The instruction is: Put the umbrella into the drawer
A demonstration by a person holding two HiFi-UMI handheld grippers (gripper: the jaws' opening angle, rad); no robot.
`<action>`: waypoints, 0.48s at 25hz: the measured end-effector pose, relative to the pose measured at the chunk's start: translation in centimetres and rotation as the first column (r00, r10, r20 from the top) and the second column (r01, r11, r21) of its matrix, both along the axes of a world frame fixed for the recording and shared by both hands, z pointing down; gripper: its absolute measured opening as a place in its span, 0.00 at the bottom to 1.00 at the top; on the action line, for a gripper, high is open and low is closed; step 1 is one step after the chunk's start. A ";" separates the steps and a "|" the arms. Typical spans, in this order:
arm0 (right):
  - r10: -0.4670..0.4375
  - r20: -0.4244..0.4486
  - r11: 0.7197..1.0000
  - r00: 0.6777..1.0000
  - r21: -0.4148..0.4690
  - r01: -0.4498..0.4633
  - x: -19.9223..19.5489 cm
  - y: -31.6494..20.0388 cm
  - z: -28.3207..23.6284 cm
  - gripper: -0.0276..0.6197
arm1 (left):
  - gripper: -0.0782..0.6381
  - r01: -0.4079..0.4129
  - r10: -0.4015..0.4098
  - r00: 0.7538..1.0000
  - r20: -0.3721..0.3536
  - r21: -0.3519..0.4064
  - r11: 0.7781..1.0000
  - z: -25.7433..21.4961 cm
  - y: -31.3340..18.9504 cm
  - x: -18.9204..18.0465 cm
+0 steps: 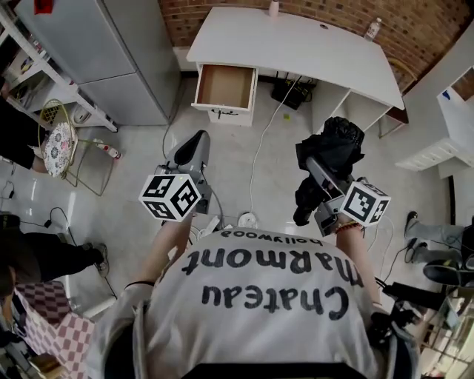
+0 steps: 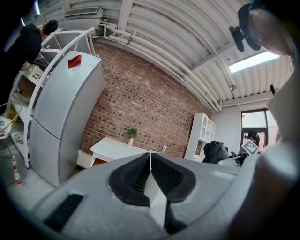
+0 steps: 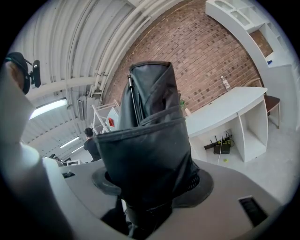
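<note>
The right tool clamps a folded black umbrella, fabric bunched.

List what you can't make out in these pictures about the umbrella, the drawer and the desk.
Drawer: in the right gripper view, hidden behind the umbrella.
Drawer's back end: head view, under the desk.
Bottle label: head view, too small.
Pot on the desk: head view, cut by the top edge.
</note>
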State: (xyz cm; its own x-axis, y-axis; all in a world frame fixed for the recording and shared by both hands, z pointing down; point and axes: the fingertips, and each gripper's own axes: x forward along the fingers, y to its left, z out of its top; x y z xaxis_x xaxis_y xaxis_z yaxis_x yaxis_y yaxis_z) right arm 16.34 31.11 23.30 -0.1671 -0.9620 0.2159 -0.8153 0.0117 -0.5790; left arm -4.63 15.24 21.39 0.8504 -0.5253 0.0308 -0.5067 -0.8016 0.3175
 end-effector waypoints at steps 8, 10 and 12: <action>-0.022 0.037 1.000 0.999 -0.004 0.022 6.1 -7.9 -0.7 0.45 | 0.13 0.019 -0.023 0.999 -0.045 -0.076 0.997 0.6 -7.7 5.6; -0.039 0.045 0.999 0.998 0.018 0.038 7.0 -9.9 -0.8 0.45 | 0.13 0.038 -0.043 0.998 -0.055 -0.078 0.996 0.7 -8.9 6.3; -0.044 0.054 0.999 0.998 0.024 0.043 7.7 -11.4 -0.5 0.45 | 0.13 0.035 -0.038 0.998 -0.043 -0.081 0.996 1.0 -9.7 6.9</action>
